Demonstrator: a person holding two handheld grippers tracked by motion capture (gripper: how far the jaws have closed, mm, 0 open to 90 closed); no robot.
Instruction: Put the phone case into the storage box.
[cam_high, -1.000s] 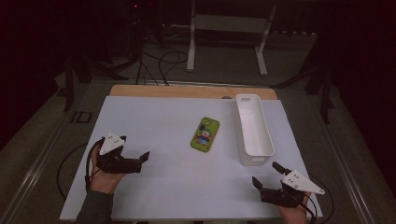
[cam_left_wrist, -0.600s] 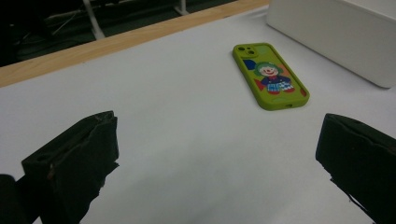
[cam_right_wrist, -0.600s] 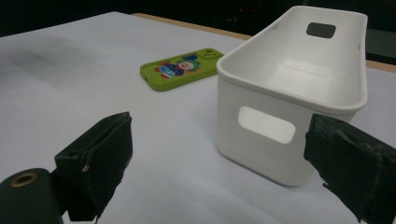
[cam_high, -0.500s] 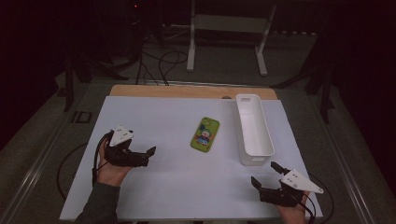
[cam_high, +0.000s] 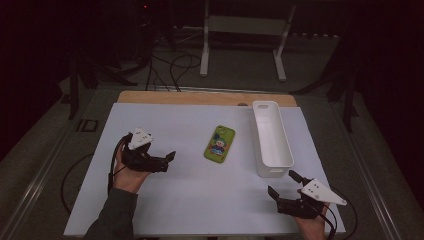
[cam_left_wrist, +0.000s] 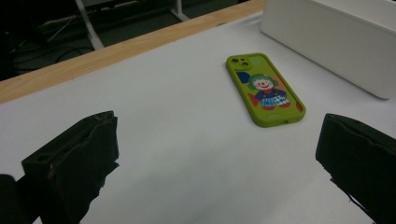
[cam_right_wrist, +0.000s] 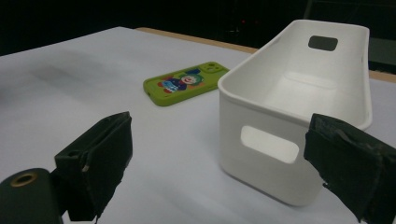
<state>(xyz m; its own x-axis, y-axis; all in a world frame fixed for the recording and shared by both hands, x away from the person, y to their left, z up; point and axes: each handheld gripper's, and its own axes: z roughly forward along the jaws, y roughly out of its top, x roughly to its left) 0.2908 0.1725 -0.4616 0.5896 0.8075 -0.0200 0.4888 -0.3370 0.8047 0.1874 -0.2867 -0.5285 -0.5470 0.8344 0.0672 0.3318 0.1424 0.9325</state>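
Both tongs gape empty; white bin (cam_high: 272, 141) (empty) just beside green phone (cam_high: 219, 143).

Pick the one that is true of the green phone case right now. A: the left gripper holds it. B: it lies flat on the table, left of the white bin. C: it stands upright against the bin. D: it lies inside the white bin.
B: the green phone case lies flat on the white table, apart from the white bin and from the open left gripper.

On the tabletop (cam_high: 190, 200), the phone (cam_high: 220, 143) lay just left of the bin (cam_high: 272, 142), between the left claw (cam_high: 167, 161) and the right claw (cam_high: 283, 184).
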